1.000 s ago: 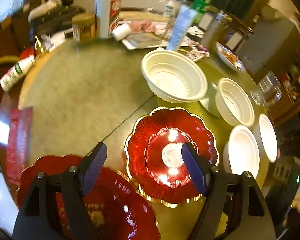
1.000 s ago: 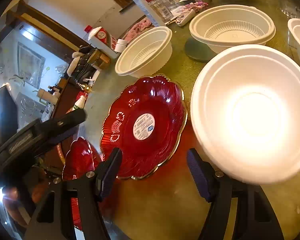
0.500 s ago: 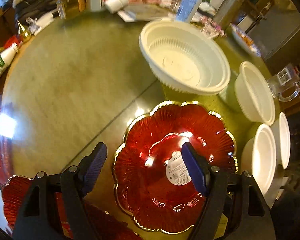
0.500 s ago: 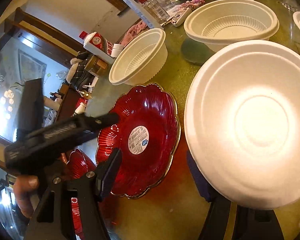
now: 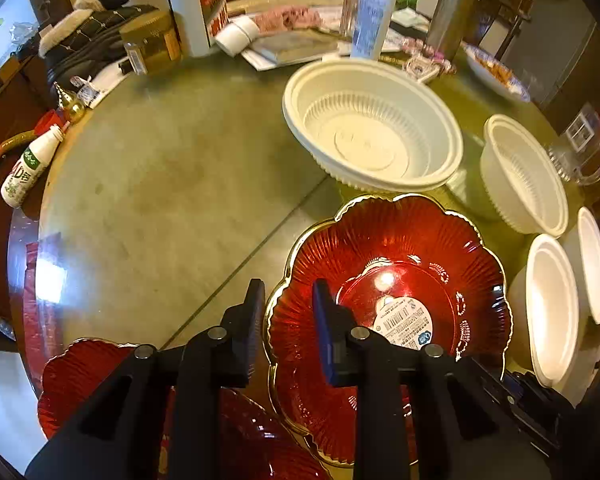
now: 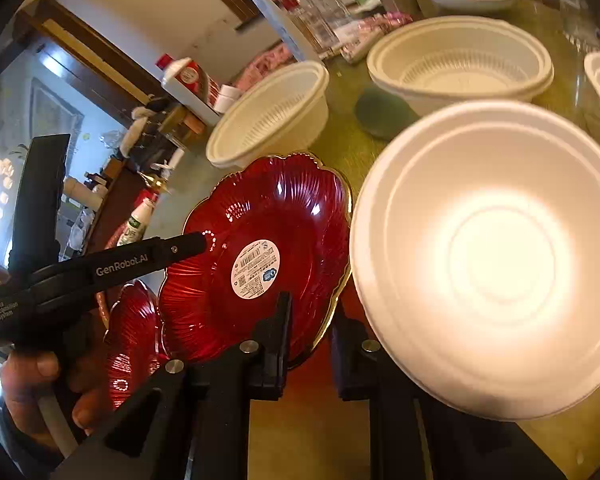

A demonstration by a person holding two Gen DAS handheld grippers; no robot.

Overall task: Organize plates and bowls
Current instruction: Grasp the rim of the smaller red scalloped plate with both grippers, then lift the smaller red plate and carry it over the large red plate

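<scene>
Second red plate (image 5: 84,384): near left on the counter (image 5: 172,184), partly under the left tool.
Left tool (image 5: 288,312): jaws narrow and closing across the near-left gold rim of the red plate (image 5: 396,264); actual contact cannot be told.
Right tool (image 6: 310,332): jaws narrow and closing at that plate's near-right rim, beside the foam bowl (image 6: 496,256).
White ribbed bowls (image 5: 372,128): far and right of the plate.

Glossy red ribbed plate (image 5: 400,256) with gilt rim, matt white foam bowl (image 6: 496,256), ridged white plastic bowl (image 5: 372,128), smooth dull tabletop (image 5: 160,184)
</scene>
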